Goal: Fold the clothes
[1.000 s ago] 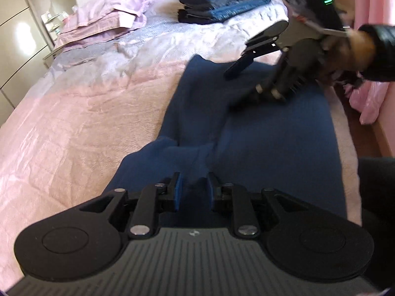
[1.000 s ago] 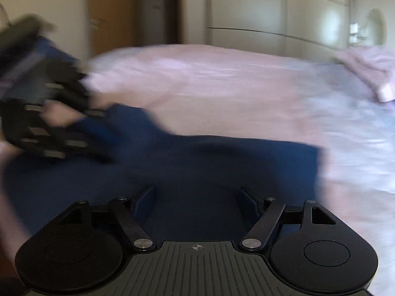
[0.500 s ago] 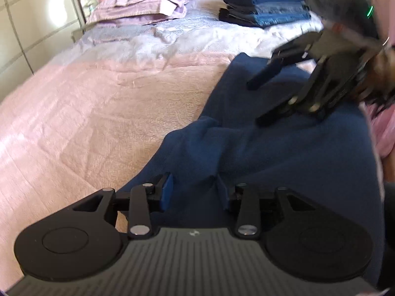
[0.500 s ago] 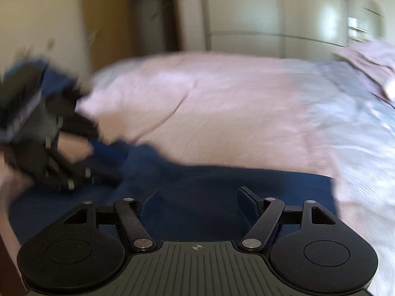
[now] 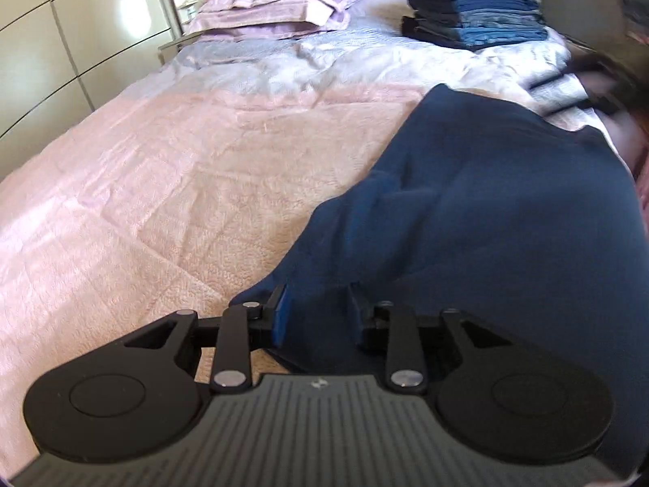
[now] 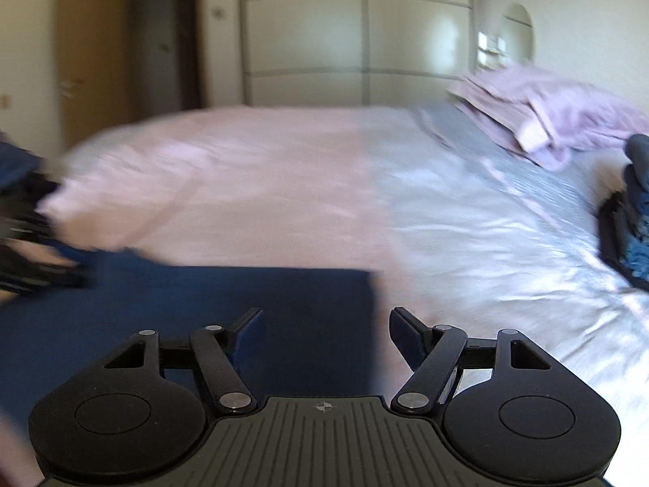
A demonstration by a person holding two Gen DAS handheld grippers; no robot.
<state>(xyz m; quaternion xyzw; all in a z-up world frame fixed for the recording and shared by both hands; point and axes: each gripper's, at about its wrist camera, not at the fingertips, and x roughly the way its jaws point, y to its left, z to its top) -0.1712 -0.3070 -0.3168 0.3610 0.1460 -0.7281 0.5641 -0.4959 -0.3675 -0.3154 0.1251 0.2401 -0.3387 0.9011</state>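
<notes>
A: Navy garment [image 5: 478,219] spread along near edge of pink bedspread [image 5: 162,186], near corner bunched up. Step?

B: Looks like mid-fold, regripping bunched corner. Left gripper [image 5: 318,314] down at that corner, jaws closing, cloth between fingers [image 5: 280,311] but gap visible on one side; not pressing yet.

A: Right gripper [image 6: 324,335]?

B: Spread wide, nothing between, hanging over garment's straight far edge [image 6: 371,296]. Pic blurred.

A: Next move needs?

B: Prob. left to finish pinch on corner, right to come down and take far edge, then carry both across. Risk: grabbing only top layer of bunch.

A: Vs earlier?

B: 1 s ago left nearly closed on fabric ridge, then opened wider, now narrowing again. Right gripper was low on cloth by garment's middle; now pulled off to right margin of left view, only dark blur [image 5: 608,81] there. Right cam now sees more room, less garment.

A: Background?

B: Stack of folded clothes [image 5: 474,4] at head end, beside lilac pillows [image 5: 284,4]. Unchanged.
</notes>
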